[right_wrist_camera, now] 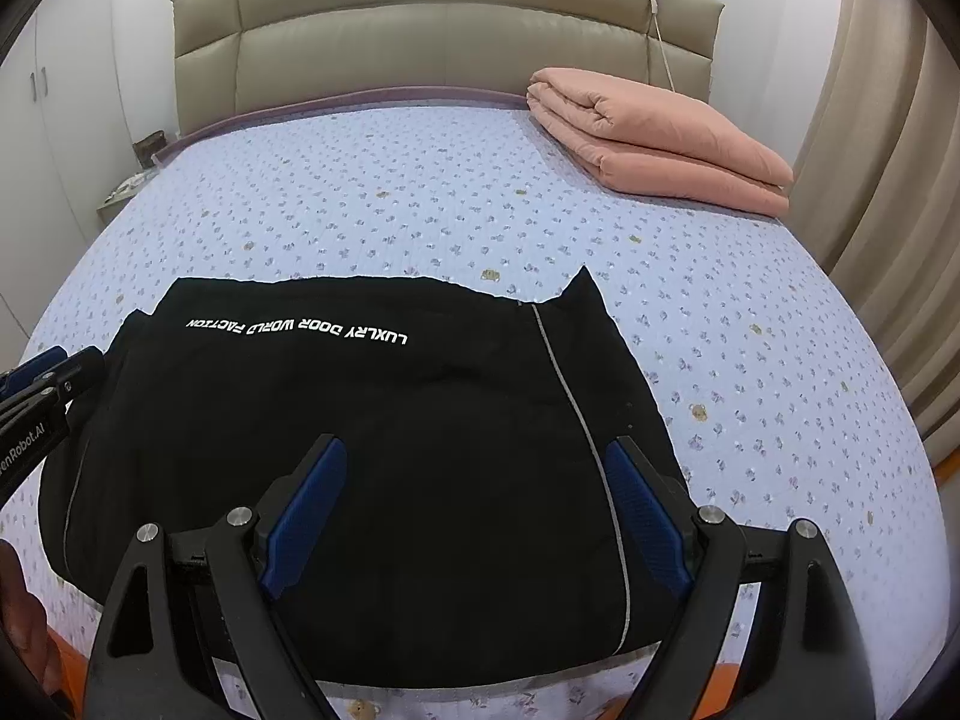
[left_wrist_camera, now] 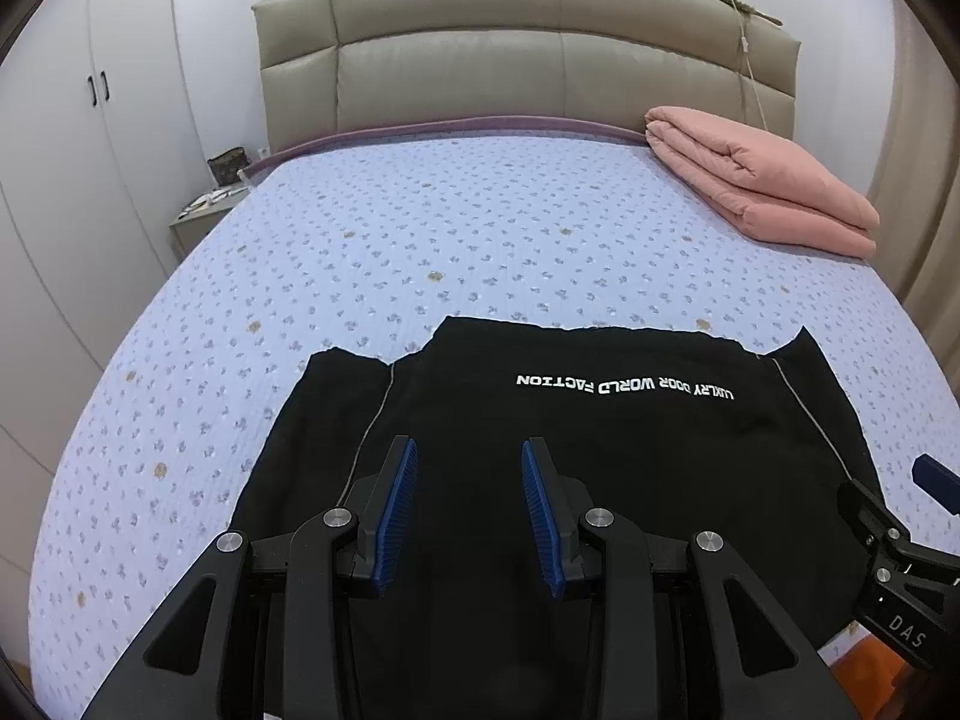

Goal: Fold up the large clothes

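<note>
A black garment with grey piping and upside-down white lettering lies flat on the bed, near its front edge. In the right wrist view the garment fills the middle. My left gripper hovers over the garment's left half, its blue pads apart with nothing between them. My right gripper stands wide open over the right half, with the right piping line running under it. Each view shows the other gripper's fingers at its edge.
A folded pink quilt lies at the back right of the flowered bedspread, below a beige padded headboard. White wardrobe doors and a nightstand stand left; curtains hang right. A hand shows at lower left.
</note>
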`<control>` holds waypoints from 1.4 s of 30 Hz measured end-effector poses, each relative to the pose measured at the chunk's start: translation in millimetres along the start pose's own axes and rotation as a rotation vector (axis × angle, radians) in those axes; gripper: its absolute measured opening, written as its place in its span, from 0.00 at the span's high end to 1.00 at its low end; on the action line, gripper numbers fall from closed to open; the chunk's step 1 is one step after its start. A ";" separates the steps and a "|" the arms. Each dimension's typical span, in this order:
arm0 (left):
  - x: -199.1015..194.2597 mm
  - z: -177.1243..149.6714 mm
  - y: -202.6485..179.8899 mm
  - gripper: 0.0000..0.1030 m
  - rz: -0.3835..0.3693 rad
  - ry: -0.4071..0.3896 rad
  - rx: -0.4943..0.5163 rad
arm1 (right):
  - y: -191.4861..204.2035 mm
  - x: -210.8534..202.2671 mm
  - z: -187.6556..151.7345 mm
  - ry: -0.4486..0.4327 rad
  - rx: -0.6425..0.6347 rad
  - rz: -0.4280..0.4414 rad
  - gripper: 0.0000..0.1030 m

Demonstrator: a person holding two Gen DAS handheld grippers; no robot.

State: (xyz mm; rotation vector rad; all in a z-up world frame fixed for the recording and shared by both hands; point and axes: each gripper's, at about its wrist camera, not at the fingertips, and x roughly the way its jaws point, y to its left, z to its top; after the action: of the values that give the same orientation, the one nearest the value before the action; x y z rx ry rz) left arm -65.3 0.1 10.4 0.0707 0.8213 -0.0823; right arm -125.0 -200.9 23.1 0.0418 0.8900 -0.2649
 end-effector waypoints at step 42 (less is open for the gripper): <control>-8.4 0.5 1.9 0.64 0.125 -0.091 0.022 | 7.3 19.7 -10.3 0.058 -0.004 0.019 0.13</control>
State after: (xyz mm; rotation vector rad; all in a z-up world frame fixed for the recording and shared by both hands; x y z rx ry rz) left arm -70.4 2.3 17.0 0.1374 0.7231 0.0229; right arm -119.2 -196.5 0.9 0.0547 0.9478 -0.2454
